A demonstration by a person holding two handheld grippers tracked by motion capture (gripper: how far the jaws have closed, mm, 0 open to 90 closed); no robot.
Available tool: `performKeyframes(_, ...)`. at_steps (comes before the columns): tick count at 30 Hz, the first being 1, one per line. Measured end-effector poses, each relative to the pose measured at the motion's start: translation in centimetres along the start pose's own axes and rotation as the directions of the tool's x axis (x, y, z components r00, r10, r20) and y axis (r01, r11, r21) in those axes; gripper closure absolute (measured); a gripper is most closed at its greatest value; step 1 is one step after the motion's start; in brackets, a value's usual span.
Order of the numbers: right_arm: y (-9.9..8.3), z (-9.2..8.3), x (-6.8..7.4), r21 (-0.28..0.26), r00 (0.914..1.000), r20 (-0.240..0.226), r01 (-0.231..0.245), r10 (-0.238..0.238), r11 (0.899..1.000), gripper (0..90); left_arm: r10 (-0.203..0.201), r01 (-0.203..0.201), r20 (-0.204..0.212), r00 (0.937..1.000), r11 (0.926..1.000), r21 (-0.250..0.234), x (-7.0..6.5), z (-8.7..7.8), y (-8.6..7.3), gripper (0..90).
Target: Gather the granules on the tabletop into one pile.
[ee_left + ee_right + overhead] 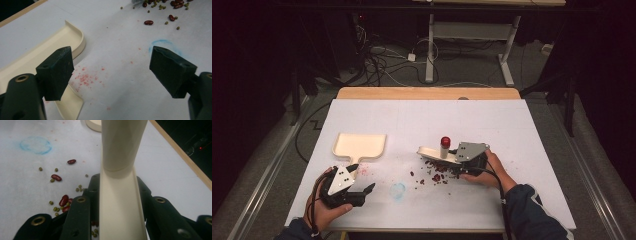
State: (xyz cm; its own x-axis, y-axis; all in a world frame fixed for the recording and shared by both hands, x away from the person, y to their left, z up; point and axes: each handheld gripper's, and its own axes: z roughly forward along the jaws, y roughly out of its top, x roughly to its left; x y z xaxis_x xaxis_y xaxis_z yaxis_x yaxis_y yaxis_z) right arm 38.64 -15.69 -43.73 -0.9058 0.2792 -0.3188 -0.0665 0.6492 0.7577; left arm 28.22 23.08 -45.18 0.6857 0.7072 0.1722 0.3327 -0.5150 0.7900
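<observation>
Evidently the sweeping step was in hand: the right gripper, clamped on the cream brush, stood beside the scattered beans. Next, the left gripper, wide open and empty, probably needed to grasp the dustpan nearby.

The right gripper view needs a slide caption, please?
Right gripper clamps a cream brush handle beside scattered beans.
</observation>
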Motion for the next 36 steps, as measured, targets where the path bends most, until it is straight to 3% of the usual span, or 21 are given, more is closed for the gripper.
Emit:
performKeyframes(8,2.1,1.0,-2.1,0.013,0.9976,0.064,-0.026,0.025,1.000,67.0,-0.008,0.008,0.003,1.0000,1.0000,0.001,0.0,0.1,0.0,19.0)
performKeyframes(12,2.8,2.9,-3.5,0.024,0.9932,0.111,-0.038,0.035,0.999,67.0,-0.009,0.009,0.007,0.9999,0.9999,0.006,0.1,0.2,0.0,19.0)
performKeyframes(17,3.1,5.6,-4.2,0.044,0.9912,0.123,-0.055,0.049,0.998,67.0,-0.011,0.011,0.010,0.9999,0.9999,0.009,0.2,0.2,-0.1,19.0)
performKeyframes(21,3.0,7.1,-3.8,0.055,0.9949,0.091,-0.048,0.043,0.997,67.0,-0.011,0.011,0.013,0.9998,0.9999,0.012,0.1,0.2,-0.2,19.0)
performKeyframes(25,3.0,7.3,-2.8,0.049,0.9979,0.058,-0.031,0.028,0.998,66.7,-0.011,0.010,0.015,0.9998,0.9999,0.013,0.1,0.2,-0.2,19.0)
performKeyframes(30,2.6,6.2,-1.0,-0.001,0.9997,-0.026,-0.002,0.002,1.000,66.4,-0.009,0.009,0.017,0.9998,0.9999,0.012,0.0,0.1,-0.2,19.0)
performKeyframes(36,2.1,4.0,0.7,-0.014,0.9928,-0.104,0.059,-0.060,0.998,66.6,-0.011,0.010,0.018,0.9998,0.9998,0.019,-0.1,0.2,-0.1,19.0)
